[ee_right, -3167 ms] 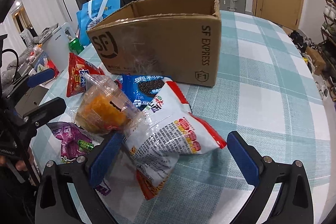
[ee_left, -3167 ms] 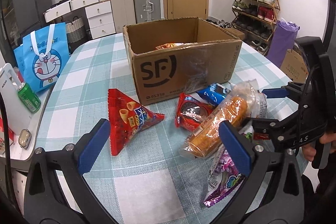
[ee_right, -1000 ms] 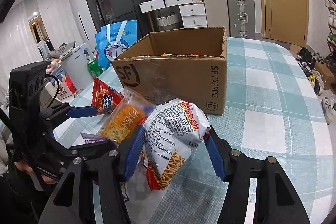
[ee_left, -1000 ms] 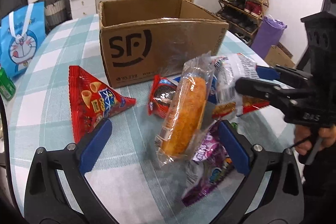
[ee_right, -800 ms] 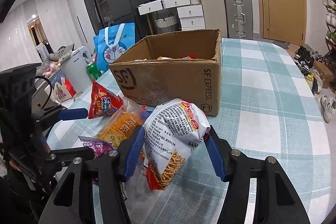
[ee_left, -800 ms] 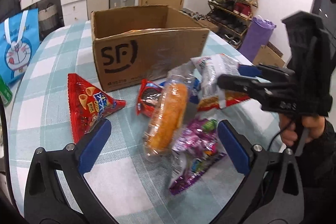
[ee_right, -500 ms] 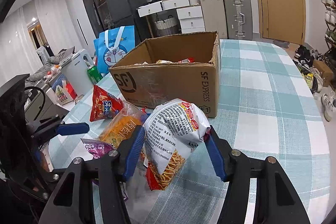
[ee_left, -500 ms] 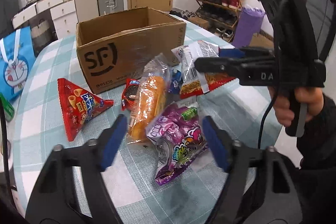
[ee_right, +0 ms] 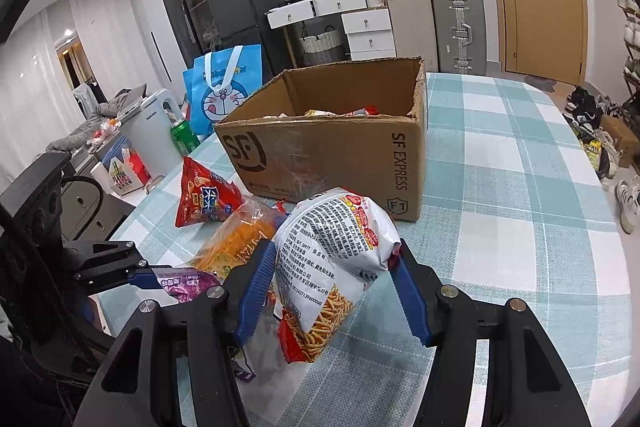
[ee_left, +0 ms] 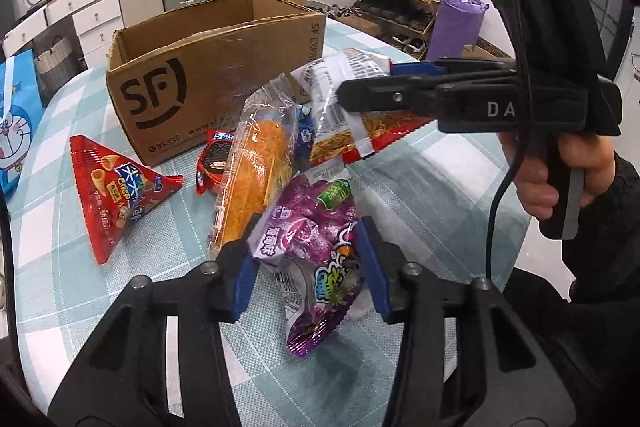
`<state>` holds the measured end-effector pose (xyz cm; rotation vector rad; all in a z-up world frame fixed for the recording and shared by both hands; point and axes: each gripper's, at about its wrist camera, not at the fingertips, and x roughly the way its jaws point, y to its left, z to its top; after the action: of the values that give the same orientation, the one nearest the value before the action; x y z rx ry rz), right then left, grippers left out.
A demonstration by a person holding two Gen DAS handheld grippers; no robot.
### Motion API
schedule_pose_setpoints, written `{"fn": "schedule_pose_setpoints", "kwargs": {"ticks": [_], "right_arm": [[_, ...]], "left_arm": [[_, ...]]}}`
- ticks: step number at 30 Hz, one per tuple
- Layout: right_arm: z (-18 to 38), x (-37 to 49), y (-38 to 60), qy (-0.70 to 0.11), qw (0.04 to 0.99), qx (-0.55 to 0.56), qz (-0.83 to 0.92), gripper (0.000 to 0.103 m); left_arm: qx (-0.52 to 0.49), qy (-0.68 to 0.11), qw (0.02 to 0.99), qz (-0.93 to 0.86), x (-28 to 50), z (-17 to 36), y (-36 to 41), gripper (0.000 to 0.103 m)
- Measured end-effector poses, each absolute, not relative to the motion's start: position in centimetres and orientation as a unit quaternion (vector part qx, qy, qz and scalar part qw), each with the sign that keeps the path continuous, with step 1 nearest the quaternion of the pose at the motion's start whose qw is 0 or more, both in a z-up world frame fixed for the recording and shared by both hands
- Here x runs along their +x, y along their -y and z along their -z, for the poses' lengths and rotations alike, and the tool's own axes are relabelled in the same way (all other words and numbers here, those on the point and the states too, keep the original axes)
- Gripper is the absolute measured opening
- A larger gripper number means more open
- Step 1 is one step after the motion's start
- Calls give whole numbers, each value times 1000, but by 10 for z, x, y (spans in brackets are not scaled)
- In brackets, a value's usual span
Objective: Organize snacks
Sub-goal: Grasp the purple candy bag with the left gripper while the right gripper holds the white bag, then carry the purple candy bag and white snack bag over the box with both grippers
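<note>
1 cardboard box (ee_left: 216, 75) on checked surface (ee_left: 420, 195), 5 snack packs in front, left claw (ee_left: 306, 261) just closed on purple pack (ee_left: 308, 235), right claw (ee_right: 334, 291) gripping white noodle bag (ee_right: 332, 243) above surface, 1 red cone pack (ee_left: 112, 195), 1 orange pack (ee_left: 256, 167), 1 cookie pack (ee_left: 214, 163) lying loose

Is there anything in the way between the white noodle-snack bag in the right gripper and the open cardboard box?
Nothing visible blocks it. The right gripper holds the white noodle-snack bag in front of the brown cardboard box. Only the box's near wall stands between them, so the bag probably has to go over that rim.
</note>
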<state>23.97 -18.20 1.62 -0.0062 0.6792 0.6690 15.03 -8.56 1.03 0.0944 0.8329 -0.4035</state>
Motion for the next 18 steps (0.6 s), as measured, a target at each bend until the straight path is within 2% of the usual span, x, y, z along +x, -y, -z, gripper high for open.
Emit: {"fn": "schedule_pose_setpoints", "kwargs": {"ticks": [1,3,4,8,18], "right_arm": [[-16,239,181,-327,888,-5,-322,59],[-15,237,178,-326,889,-11,-322,59],[-15,237,177,-325,890,-13,-321,59],[-18,235,178,-317,892,-12,-323,59],[-27,232,182,-302,896,-5,-324,59]], "left_arm": [[46,-401,894,195,151,-10,87,42],[34,-399,895,196,154,-12,85,31],[23,-396,897,196,155,-14,81,21],[1,-385,901,197,153,-22,72,17],[-14,-345,918,196,134,-50,56,16]]}}
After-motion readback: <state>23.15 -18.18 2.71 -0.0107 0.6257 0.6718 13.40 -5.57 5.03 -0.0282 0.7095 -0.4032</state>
